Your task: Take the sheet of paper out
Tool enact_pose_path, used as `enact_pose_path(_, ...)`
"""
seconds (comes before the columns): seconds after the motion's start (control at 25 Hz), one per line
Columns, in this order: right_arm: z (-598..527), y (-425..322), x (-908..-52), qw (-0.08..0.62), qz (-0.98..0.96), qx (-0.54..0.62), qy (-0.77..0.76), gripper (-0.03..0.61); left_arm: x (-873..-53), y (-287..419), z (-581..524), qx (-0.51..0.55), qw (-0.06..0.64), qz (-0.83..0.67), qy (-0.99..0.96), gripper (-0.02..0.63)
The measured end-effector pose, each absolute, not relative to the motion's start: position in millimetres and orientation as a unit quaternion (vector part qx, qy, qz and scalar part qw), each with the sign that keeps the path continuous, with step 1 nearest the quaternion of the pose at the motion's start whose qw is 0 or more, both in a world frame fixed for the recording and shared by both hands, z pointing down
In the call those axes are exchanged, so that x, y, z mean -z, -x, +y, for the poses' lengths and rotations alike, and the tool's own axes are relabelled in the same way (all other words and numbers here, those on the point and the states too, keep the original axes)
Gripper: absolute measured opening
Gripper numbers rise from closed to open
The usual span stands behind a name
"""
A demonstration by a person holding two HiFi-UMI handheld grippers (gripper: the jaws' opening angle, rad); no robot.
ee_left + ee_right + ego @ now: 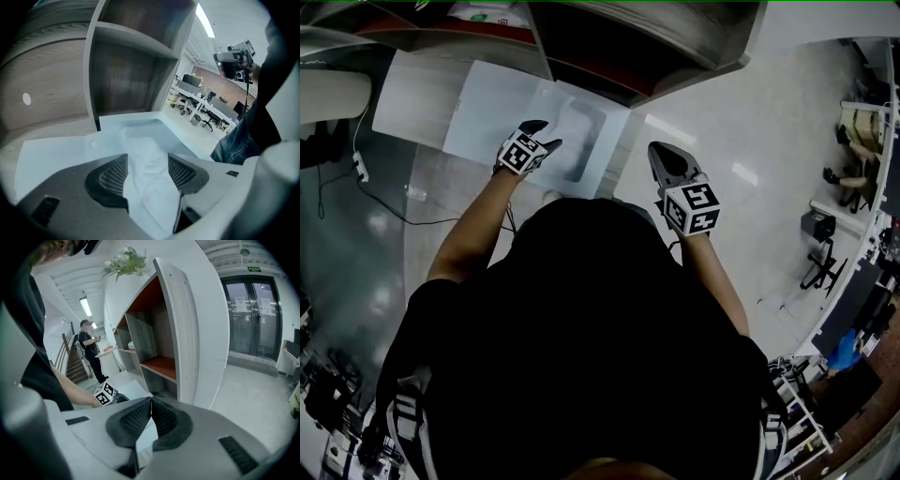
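Observation:
A white sheet of paper lies crumpled in the sunken well of a white tray on the floor. In the left gripper view my left gripper stands open just over it, a dark pad on either side of the sheet and neither pressing on it. From the head view this left gripper hangs over the tray's well. My right gripper is held to the right of the tray, above bare floor. Its jaws are shut tip to tip with nothing between them.
A grey shelf unit with open compartments stands right behind the tray. A cable runs over the floor at the left. Desks and chairs stand far off, and a person stands by stairs.

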State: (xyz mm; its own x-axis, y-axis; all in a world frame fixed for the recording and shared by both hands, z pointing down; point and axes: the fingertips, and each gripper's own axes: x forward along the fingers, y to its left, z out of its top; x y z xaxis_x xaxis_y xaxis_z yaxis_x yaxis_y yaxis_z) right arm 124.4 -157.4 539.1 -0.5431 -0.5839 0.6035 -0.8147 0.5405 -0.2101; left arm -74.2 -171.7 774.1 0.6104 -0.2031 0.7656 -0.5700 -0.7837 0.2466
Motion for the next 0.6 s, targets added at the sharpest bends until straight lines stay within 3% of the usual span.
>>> enact_pose_path(0.6, -158, -136, -546, 0.245, -0.835, -0.25, -0.425, 0.012, -817, 61, -187, -0.388, 0.264, -0.251, -0.847, 0.264)
